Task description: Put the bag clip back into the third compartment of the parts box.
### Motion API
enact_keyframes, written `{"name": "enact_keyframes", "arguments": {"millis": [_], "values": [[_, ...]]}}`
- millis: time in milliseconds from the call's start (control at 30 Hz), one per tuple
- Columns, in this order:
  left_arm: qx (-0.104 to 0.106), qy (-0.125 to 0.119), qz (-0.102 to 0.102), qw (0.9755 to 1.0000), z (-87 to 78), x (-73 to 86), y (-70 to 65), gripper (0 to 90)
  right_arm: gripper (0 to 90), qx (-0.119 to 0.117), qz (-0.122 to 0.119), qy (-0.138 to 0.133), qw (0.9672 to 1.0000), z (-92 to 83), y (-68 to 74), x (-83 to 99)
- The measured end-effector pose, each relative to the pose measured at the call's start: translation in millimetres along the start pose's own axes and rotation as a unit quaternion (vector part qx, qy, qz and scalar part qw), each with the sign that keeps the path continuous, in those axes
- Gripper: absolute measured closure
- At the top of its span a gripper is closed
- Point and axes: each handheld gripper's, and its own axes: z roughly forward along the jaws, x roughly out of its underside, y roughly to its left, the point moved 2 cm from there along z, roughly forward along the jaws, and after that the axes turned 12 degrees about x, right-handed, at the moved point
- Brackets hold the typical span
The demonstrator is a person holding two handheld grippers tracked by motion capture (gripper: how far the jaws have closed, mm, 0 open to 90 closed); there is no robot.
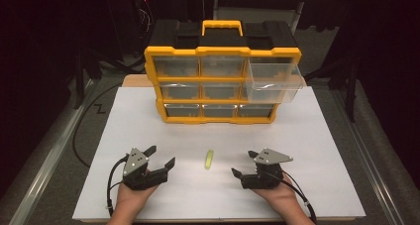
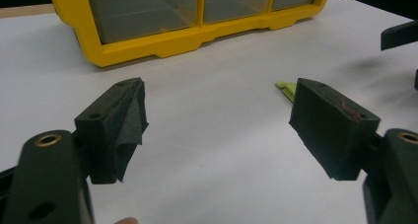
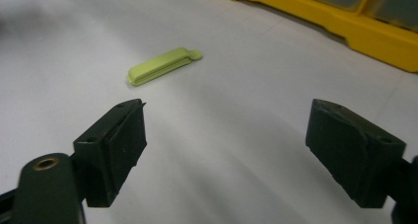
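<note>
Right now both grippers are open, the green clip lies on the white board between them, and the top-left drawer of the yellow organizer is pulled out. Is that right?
Not quite: the drawer pulled out is the top-right one, as the high view shows. The rest holds: the left gripper and right gripper are open, and the green clip lies on the white board between them, in front of the yellow organizer.

Dim surroundings; bright table; soft focus
</note>
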Motion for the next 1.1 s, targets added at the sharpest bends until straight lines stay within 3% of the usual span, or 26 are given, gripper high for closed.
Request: {"name": "enact_keyframes", "arguments": {"millis": [233,267,300,567,600,700,800,933,1100], "values": [[0.002,0.0,-0.003,1.0,-1.7,0.2,2.0,19.2,42.3,-0.034,-0.01,0.004,0.9993,15.9,15.3,-11.8],[0.002,0.0,-0.004,1.0,-1.8,0.3,2.3,18.3,50.5,-0.042,-0.006,0.004,0.9991,21.4,20.9,-16.2],[0.002,0.0,-0.004,1.0,-2.0,0.5,2.7,18.3,50.5,-0.042,-0.006,0.004,0.9991,21.4,20.9,-16.2],[0.004,0.0,-0.002,1.0,-2.9,0.3,3.6,15.1,77.1,-0.057,-0.013,0.005,0.9983,44.2,42.5,-31.3],[0.004,0.0,-0.002,1.0,-3.0,0.2,3.7,14.1,84.5,-0.061,-0.018,0.007,0.998,49.3,48.2,-33.9],[0.01,-0.005,-0.004,0.9999,-3.4,-0.2,3.9,12.8,90.0,-0.064,-0.026,0.009,0.9976,53.2,54.6,-36.3],[0.012,-0.001,-0.004,0.9999,-2.7,-0.8,3.6,9.2,90.0,-0.076,-0.045,0.014,0.996,59.0,65.9,-39.8],[0.015,0.0,-0.004,0.9999,-1.5,-1.3,3.4,1.7,90.0,-0.07,-0.075,0.034,0.9942,65.7,79.7,-42.2],[0.012,0.0,0.0,0.9999,-2.0,-1.2,3.1,0.2,90.0,-0.056,-0.086,0.057,0.993,68.1,77.9,-40.7]]}}
